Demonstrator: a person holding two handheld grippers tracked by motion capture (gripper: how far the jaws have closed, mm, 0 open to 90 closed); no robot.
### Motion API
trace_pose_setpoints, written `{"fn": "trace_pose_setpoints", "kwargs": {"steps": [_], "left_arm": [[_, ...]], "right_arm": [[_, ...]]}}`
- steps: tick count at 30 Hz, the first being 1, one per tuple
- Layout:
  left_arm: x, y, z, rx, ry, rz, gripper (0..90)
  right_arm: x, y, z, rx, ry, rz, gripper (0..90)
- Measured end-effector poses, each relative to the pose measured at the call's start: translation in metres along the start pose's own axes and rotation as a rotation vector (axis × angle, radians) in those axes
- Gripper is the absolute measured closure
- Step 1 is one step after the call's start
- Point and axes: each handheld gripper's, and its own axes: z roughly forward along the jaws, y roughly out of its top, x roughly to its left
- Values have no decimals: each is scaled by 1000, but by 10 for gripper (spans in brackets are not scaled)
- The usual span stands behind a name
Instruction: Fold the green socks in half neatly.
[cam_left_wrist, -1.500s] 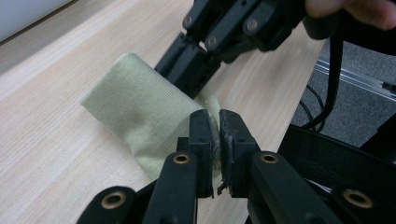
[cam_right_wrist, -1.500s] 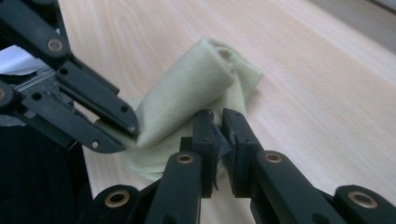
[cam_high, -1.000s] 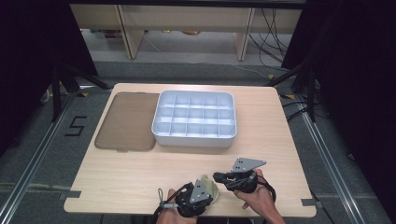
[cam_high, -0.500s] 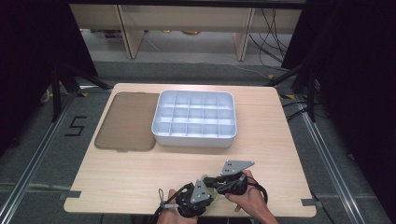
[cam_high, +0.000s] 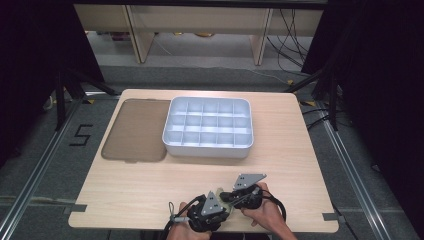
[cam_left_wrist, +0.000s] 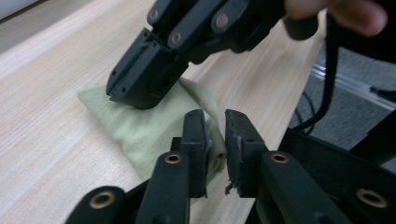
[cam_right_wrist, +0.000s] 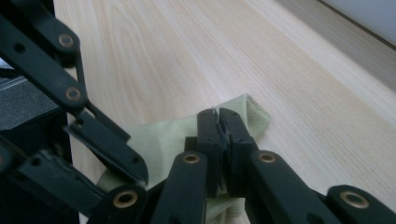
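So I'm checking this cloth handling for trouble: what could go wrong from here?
The left gripper has just been opening with the green cloth between its jaws, so it may lose its fold. The right gripper pinches the cloth close by, and the two could knock together. All this sits near the table edge, so the cloth could slide off.

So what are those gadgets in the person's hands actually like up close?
Each is a black hand-held tool. The left gripper and right gripper have two flat black jaws on linked black bars with brass-coloured rivets. Each carries a grey three-cornered plate on top, and a black cable trails from it.
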Motion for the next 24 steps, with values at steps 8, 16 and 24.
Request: {"fn": "trace_pose_setpoints", "kwargs": {"steps": [8, 16, 24], "left_arm": [[7, 6, -21, -35, -10, -34, 793], [6, -2, -2, 63, -29, 15, 817], [5, -5, 2, 73, -29, 16, 825]], "right_arm": [[0, -1, 0, 1, 7, 10, 877], [0, -1, 0, 0, 6, 8, 877], [-2, 0, 0, -6, 3, -21, 873]]}}
